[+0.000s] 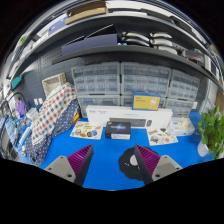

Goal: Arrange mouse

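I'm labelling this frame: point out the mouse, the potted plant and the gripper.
mouse [130,163], gripper view, on its dark top
potted plant [211,128], gripper view, on its green leaves
gripper [113,160], gripper view, midway between its open fingertips

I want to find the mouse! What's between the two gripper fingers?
In the gripper view, the black mouse lies on the blue mat between the open gripper's fingers, close to the right one.

No text I can read from here, labels on the drawer cabinets [120,82] beyond my fingers too small
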Available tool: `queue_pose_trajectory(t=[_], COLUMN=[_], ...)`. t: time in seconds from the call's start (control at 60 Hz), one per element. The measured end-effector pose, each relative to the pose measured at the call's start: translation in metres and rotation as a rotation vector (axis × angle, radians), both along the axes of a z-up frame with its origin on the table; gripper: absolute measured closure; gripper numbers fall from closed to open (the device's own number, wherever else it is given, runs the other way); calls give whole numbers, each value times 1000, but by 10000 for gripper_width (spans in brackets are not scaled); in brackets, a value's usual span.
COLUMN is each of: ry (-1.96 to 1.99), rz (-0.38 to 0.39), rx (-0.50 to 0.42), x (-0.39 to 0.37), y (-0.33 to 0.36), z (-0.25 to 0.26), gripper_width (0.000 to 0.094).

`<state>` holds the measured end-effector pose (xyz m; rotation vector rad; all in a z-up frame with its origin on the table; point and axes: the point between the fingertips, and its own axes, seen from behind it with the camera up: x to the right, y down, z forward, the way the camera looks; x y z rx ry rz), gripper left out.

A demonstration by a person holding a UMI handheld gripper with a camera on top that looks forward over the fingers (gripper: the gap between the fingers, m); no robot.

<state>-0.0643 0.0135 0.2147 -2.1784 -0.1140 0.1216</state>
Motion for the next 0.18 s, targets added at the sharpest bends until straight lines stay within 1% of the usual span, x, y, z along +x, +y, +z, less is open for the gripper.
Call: queue_pose_trajectory(t=[0.183], ry=[4], rz=[-12], rx=[-23], x=[-7], y=[-9], z=[-11], gripper_width=[104])
